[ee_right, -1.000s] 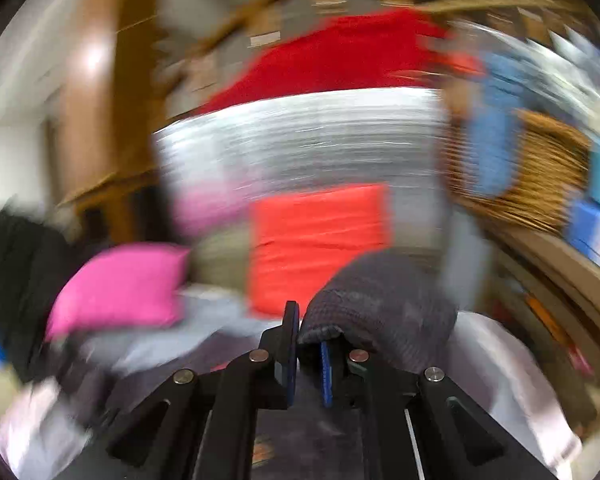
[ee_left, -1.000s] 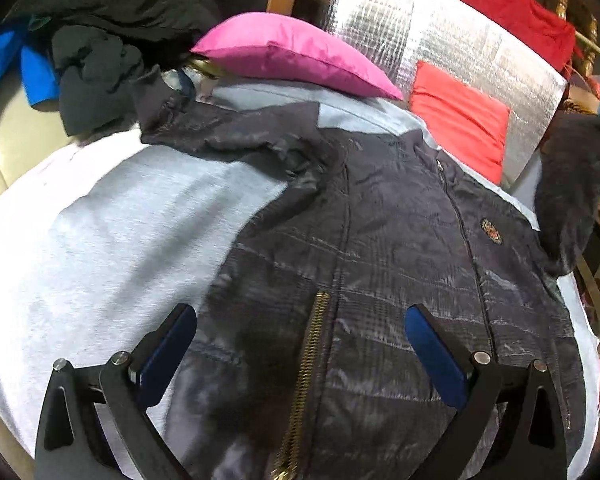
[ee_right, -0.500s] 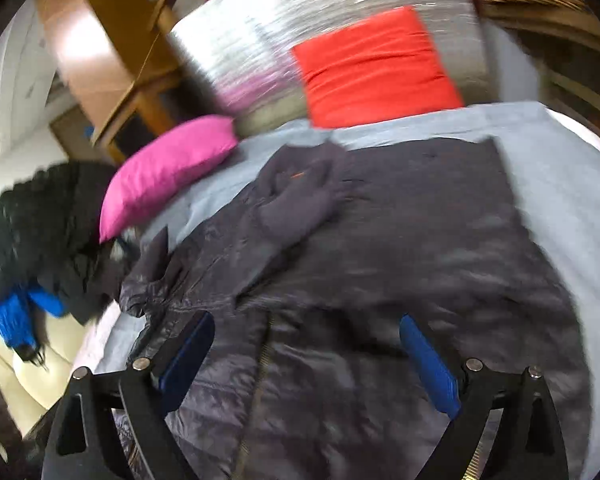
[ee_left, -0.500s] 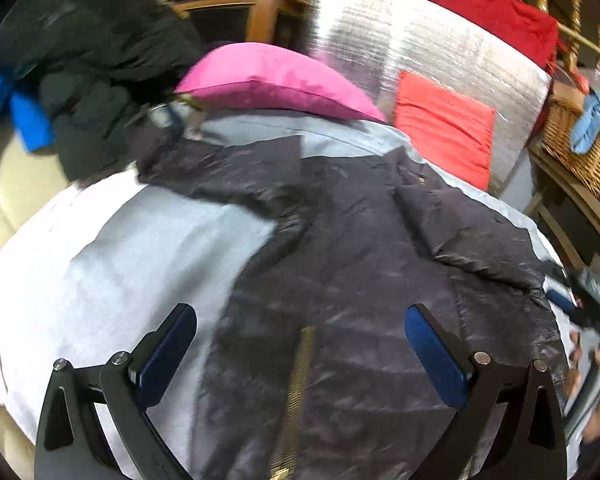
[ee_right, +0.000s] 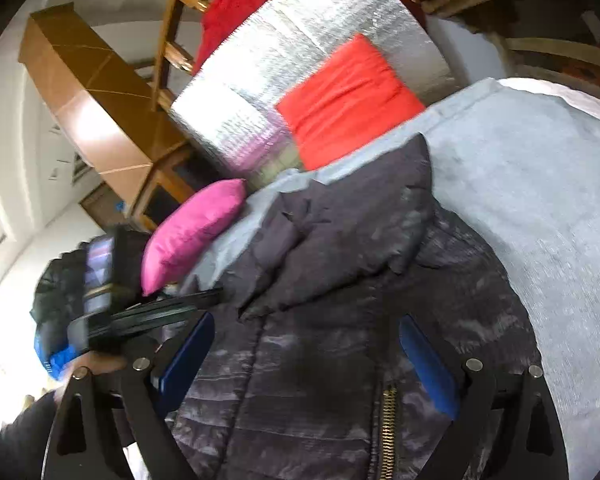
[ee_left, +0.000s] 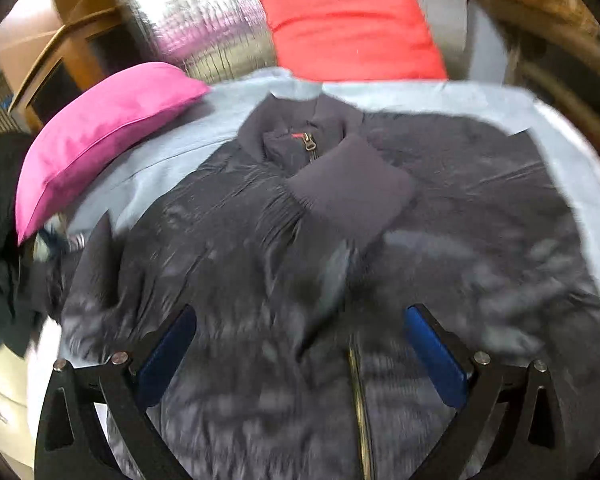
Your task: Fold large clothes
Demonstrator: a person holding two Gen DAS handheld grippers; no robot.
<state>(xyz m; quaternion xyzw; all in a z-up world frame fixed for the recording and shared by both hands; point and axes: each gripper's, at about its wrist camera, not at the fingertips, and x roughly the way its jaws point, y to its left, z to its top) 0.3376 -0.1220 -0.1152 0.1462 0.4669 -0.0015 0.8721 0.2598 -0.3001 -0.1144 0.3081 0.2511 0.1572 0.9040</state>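
Two grippers over dark puffer jacket (ee_left: pixel 228 240) spread on grey sheet (ee_right: pixel 540 208), collar toward red cushion (ee_left: pixel 352 28). Ribbed cuff (ee_left: pixel 348 196) folded across chest. Left gripper (ee_left: pixel 300 356) jaws apart, empty. Right gripper (ee_right: pixel 306 364) jaws apart, empty.

Dark grey jacket (ee_left: pixel 260 264) on pale grey sheet (ee_right: pixel 540 208); pink cushion (ee_left: pixel 100 132), red cushion (ee_left: pixel 352 28)

Shiny quilted jacket on matt grey cloth.
The dark jacket (ee_left: pixel 480 216) has slick, faintly glossy fabric, a matt ribbed knit cuff (ee_left: pixel 348 192) and a brass-coloured metal zip (ee_right: pixel 386 424). Beneath lies soft grey sheet (ee_right: pixel 540 208). Behind: a velvety pink cushion (ee_left: pixel 100 136), crinkled silver foil padding (ee_right: pixel 300 64), polished wood cabinet (ee_right: pixel 96 108).
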